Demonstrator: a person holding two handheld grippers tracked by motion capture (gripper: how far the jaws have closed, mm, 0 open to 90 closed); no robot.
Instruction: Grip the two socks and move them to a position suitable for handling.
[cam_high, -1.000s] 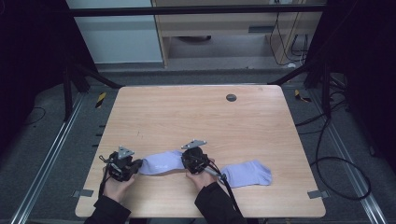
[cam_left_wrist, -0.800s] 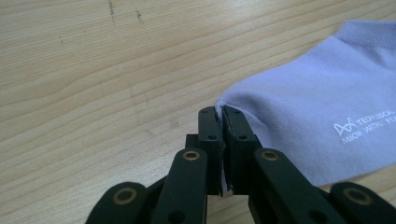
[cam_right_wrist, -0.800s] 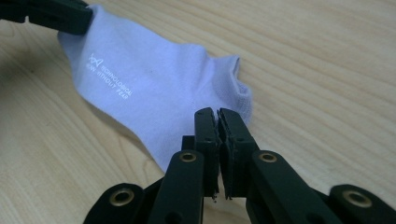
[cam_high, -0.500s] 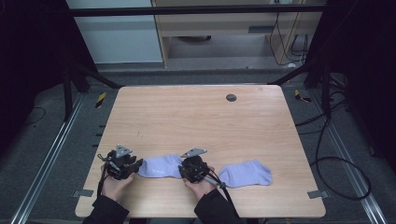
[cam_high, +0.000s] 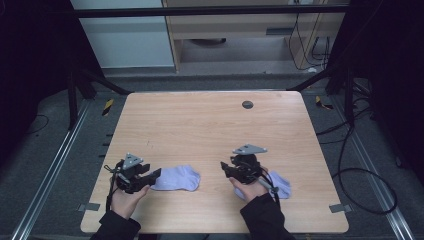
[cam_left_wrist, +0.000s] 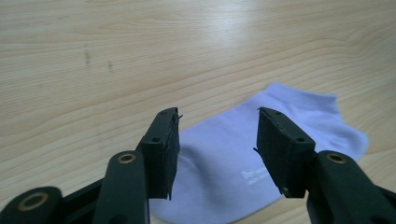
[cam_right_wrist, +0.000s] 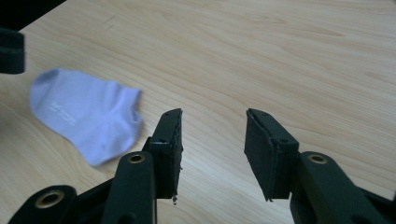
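On the wooden table (cam_high: 210, 125) lie 2 pale lilac socks; the left sock (cam_high: 176, 178) lies flat near the front edge, just beside the left gripper (cam_high: 154, 176), whose jaws stand apart around its near end without gripping it, as the left gripper view shows (cam_left_wrist: 233, 158); the right gripper (cam_high: 226, 170) hangs over bare wood, jaws apart and empty; the right sock (cam_high: 281, 184) lies partly under the person's right hand (cam_high: 250, 189); a dark round hole (cam_high: 247, 104) sits near the far edge
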